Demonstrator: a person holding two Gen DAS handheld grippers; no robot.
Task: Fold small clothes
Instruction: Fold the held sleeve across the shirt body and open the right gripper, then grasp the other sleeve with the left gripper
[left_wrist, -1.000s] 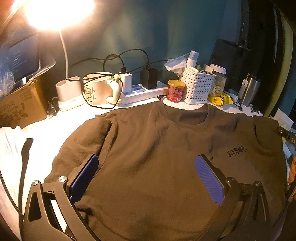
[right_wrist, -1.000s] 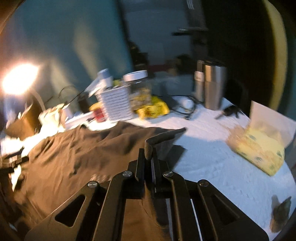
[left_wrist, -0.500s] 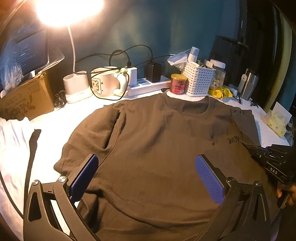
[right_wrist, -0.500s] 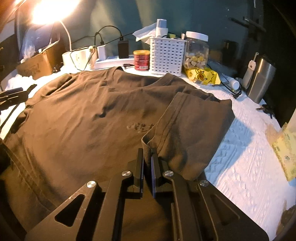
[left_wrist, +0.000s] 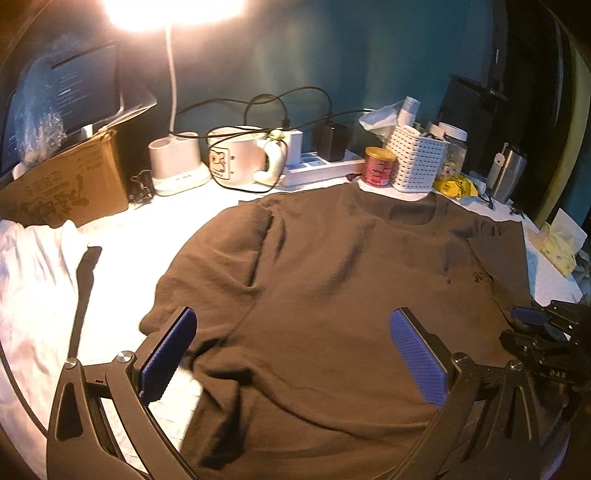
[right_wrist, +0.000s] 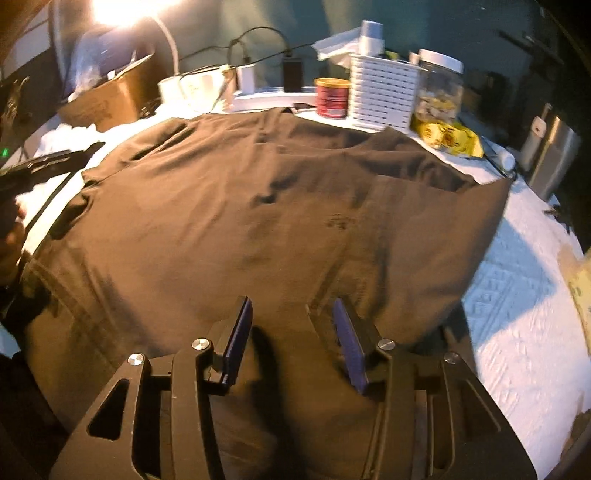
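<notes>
- Shirt (left_wrist: 332, 295), dark brown, lies flat face up on the white textured surface (right_wrist: 517, 314), collar toward the clutter at the back, small dark print on the chest.
- Its sleeve on the right tongs' side is folded inward over the body (edge sits just beside the print); the other sleeve lies spread out on the surface.
- Left tongs (left_wrist: 291, 354) released, blue pads wide apart over the lower half of the shirt, nothing pinched between them.
- Right tongs (right_wrist: 291, 332) are opening, pads parted above the fabric near the folded sleeve; cloth lies under and between them but neither pad presses it.
- In the left wrist view the right tongs appear at the right edge, by the shirt's side.
- Back row on the surface: cardboard box (left_wrist: 62, 188), lamp base (left_wrist: 177, 162) under a glaring lamp, white mug (left_wrist: 236, 158), power strip (left_wrist: 321, 170) with plugs and cables, red can (left_wrist: 378, 166), white slotted basket (left_wrist: 417, 162), clear jar (right_wrist: 439, 88), yellow packet (right_wrist: 447, 136), steel tumbler (left_wrist: 506, 173).
- White cloth (left_wrist: 33, 280) bunched at the left of the shirt (partly blown out by the lamp).
</notes>
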